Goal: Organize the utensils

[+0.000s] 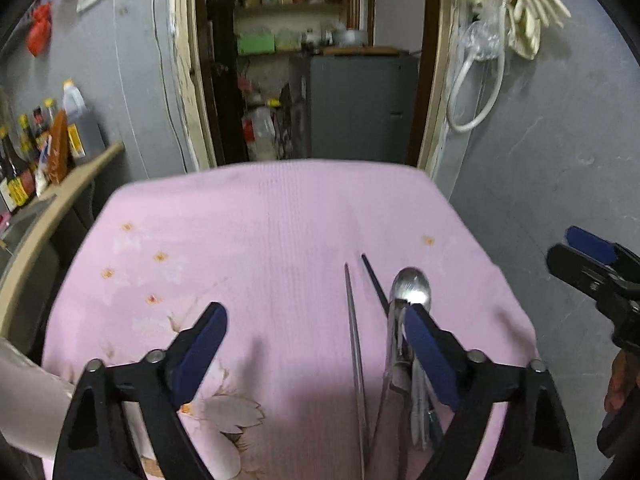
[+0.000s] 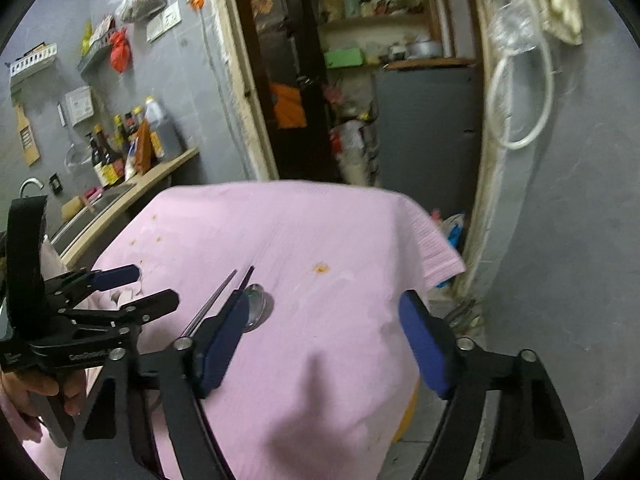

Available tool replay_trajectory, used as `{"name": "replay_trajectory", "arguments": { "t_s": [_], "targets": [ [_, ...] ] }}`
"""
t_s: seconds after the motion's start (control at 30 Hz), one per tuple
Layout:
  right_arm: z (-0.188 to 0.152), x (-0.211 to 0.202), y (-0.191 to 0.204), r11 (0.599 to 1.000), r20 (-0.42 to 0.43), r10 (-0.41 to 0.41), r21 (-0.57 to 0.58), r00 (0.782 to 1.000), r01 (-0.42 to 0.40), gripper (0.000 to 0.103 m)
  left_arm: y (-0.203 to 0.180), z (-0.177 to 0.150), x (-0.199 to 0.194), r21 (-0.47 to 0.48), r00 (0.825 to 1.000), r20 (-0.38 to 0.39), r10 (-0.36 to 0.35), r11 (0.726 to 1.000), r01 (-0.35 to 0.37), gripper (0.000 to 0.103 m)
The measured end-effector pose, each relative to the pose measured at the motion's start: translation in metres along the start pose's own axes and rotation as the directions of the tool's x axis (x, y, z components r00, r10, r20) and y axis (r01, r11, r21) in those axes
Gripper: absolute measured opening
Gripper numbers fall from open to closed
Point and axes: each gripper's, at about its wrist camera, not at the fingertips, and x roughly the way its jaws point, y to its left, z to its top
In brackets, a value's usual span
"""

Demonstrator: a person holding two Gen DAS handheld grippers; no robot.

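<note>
Two chopsticks (image 1: pixel 354 340) and spoon (image 1: pixel 412 290) lengthwise, tips pointing away on pink cloth (image 1: pixel 260 220), both grippers' fingers (image 1: pixel 204 344) apart

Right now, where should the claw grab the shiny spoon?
Grab the spoon by its thin handle, not the round bowl. It lies flat on the pink cloth, handle pointing back toward the left claw. Come from above, fingers either side of the handle. Chopsticks lie close beside it.

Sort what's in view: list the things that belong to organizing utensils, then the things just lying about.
For the job: spoon, chopsticks, left gripper, right gripper.

Just about: pink cloth, sauce bottles, hanging gloves, white hose, red bag.
</note>
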Motion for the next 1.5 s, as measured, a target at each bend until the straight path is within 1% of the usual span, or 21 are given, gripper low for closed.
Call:
{"name": "replay_trajectory", "arguments": {
  "t_s": [0.03, 0.1, 0.17, 0.2, 0.33, 0.4, 0.43, 0.5, 0.63, 0.73, 0.77, 0.8, 0.83, 0.9, 0.97, 1.07, 1.13, 1.23, 1.3, 1.43, 1.5],
  "targets": [
    [-0.001, 0.005, 0.002, 1.000, -0.009, 0.010, -0.005, 1.000, -0.010, 0.065, 0.000, -0.001, 0.004, -0.004, 1.000, -0.010, 0.001, 1.000, -0.001, 0.079],
    [-0.002, 0.021, 0.005, 0.999, -0.042, 0.038, -0.018, 0.998, -0.039, 0.058, 0.000, -0.002, 0.013, -0.005, 0.999, -0.035, -0.001, 1.000, 0.001, 0.068],
    [-0.004, 0.035, 0.009, 0.998, -0.072, 0.055, -0.032, 0.996, -0.058, 0.051, -0.001, -0.003, 0.019, -0.003, 0.998, -0.057, -0.004, 1.000, 0.003, 0.063],
    [-0.005, 0.040, 0.010, 0.997, -0.082, 0.060, -0.036, 0.995, -0.064, 0.049, -0.001, -0.003, 0.023, -0.001, 0.997, -0.072, -0.008, 1.000, 0.008, 0.060],
    [-0.006, 0.062, 0.018, 0.994, -0.135, 0.088, -0.051, 0.987, -0.096, 0.046, -0.006, -0.004, 0.036, 0.017, 0.993, -0.111, -0.035, 0.999, 0.037, 0.053],
    [-0.006, 0.071, 0.022, 0.992, -0.158, 0.103, -0.055, 0.982, -0.113, 0.040, -0.011, -0.007, 0.042, 0.040, 0.991, -0.132, -0.036, 0.998, 0.042, 0.044],
    [-0.006, 0.076, 0.025, 0.990, -0.169, 0.116, -0.054, 0.979, -0.127, 0.039, -0.013, -0.006, 0.045, 0.052, 0.989, -0.146, -0.032, 0.998, 0.040, 0.042],
    [-0.006, 0.082, 0.029, 0.988, -0.184, 0.135, -0.054, 0.974, -0.147, 0.034, -0.016, -0.006, 0.049, 0.067, 0.990, -0.137, -0.030, 0.997, 0.039, 0.040],
    [-0.004, 0.095, 0.038, 0.979, -0.227, 0.174, -0.066, 0.958, -0.193, 0.032, -0.014, -0.001, 0.055, 0.063, 0.987, -0.154, -0.039, 0.997, 0.049, 0.034],
    [-0.004, 0.102, 0.044, 0.975, -0.248, 0.191, -0.062, 0.950, -0.212, 0.018, -0.015, 0.004, 0.060, 0.080, 0.983, -0.179, -0.046, 0.995, 0.061, 0.032],
    [-0.005, 0.103, 0.045, 0.974, -0.257, 0.202, -0.052, 0.945, -0.222, 0.012, -0.014, 0.007, 0.061, 0.087, 0.981, -0.187, -0.049, 0.994, 0.066, 0.031],
    [-0.006, 0.102, 0.045, 0.973, -0.260, 0.209, -0.040, 0.943, -0.226, 0.008, -0.015, 0.009, 0.063, 0.091, 0.979, -0.196, -0.053, 0.993, 0.073, 0.029],
    [-0.006, 0.100, 0.044, 0.974, -0.258, 0.210, -0.034, 0.943, -0.226, 0.007, -0.015, 0.010, 0.061, 0.094, 0.978, -0.203, -0.058, 0.992, 0.079, 0.027],
    [-0.007, 0.094, 0.045, 0.973, -0.250, 0.217, -0.025, 0.944, -0.230, 0.004, -0.019, 0.012, 0.061, 0.109, 0.974, -0.214, -0.072, 0.989, 0.097, 0.017],
    [-0.007, 0.087, 0.045, 0.973, -0.240, 0.218, -0.017, 0.946, -0.228, 0.003, -0.022, 0.014, 0.061, 0.124, 0.972, -0.220, -0.079, 0.986, 0.108, 0.009],
    [-0.004, 0.068, 0.046, 0.978, -0.212, 0.202, -0.015, 0.956, -0.210, 0.003, -0.021, 0.015, 0.058, 0.106, 0.972, -0.222, -0.079, 0.989, 0.105, 0.007],
    [-0.002, 0.055, 0.044, 0.980, -0.192, 0.192, -0.011, 0.962, -0.198, 0.003, -0.014, 0.016, 0.055, 0.052, 0.969, -0.220, -0.110, 0.991, 0.124, 0.007],
    [0.001, 0.032, 0.045, 0.985, -0.157, 0.168, -0.009, 0.973, -0.171, 0.002, -0.002, 0.018, 0.038, -0.013, 0.975, -0.168, -0.147, 0.989, 0.147, 0.006],
    [0.002, 0.017, 0.045, 0.989, -0.132, 0.143, -0.011, 0.981, -0.146, 0.002, 0.003, 0.019, 0.022, -0.030, 0.979, -0.127, -0.159, 0.987, 0.157, 0.005],
    [0.004, -0.016, 0.050, 0.995, -0.081, 0.094, -0.011, 0.992, -0.095, 0.002, 0.008, 0.016, -0.011, -0.039, 0.981, -0.054, -0.188, 0.982, 0.186, 0.005],
    [0.005, -0.034, 0.056, 0.997, -0.059, 0.070, -0.014, 0.996, -0.071, 0.002, 0.011, 0.013, -0.027, -0.035, 0.979, -0.032, -0.199, 0.980, 0.198, 0.005]
  ]
}}
